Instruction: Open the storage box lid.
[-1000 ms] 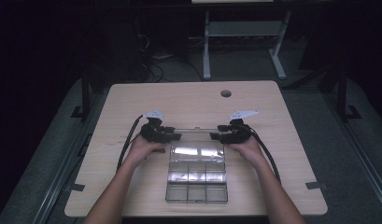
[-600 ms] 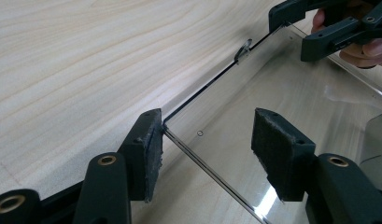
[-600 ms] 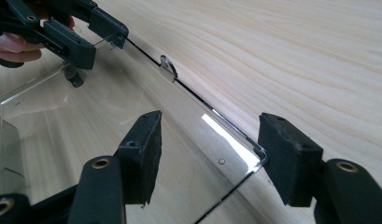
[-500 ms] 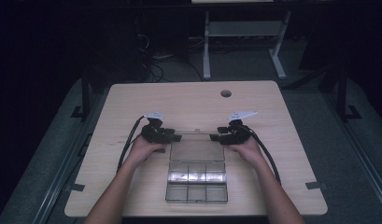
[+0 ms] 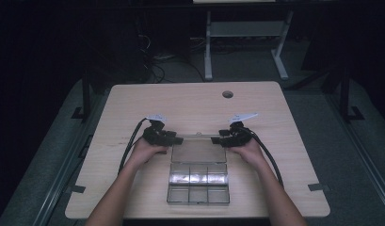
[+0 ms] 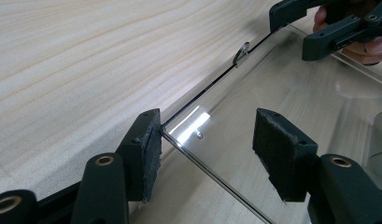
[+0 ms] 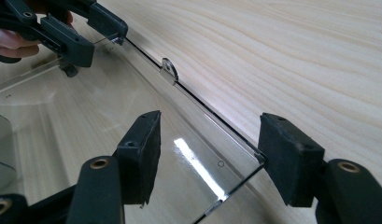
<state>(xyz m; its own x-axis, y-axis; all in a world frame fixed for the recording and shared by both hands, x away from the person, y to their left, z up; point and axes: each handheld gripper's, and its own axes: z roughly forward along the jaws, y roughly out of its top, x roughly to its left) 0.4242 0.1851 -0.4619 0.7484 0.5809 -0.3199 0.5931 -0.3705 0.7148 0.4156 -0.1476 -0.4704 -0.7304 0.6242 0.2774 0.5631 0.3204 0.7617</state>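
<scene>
Lying in the lower middle of the high view: a clear compartment box (image 5: 198, 188) on the pale wooden surface (image 5: 195, 106), its lid (image 5: 198, 151) swung open toward the far side.

Sitting at the lid's left far corner, left of centre in the high view: the left hand-held gripper (image 5: 167, 138), held in the left hand (image 5: 145, 150), cable (image 5: 129, 150) trailing down toward the frame's lower left. Standing released, in the left gripper view: left hand-held gripper (image 6: 205, 154) with jaws spread wide, the lid (image 6: 282, 93) corner sitting between the pads, its edge just beside the left pad (image 6: 151, 149); touching or not, cannot tell. Showing midway along that edge: a small latch tab (image 6: 241, 52).

Sitting at the lid's right far corner, right of centre in the high view: the right hand-held gripper (image 5: 221, 139), held in the right hand (image 5: 249, 148). Standing released as well, in the right gripper view: right hand-held gripper (image 7: 212, 156), pads apart, the lid (image 7: 86, 121) corner reaching right up to the right pad (image 7: 284, 154). Appearing at the upper left of that view: the left hand-held gripper (image 7: 102, 35) at the lid's other end.
</scene>
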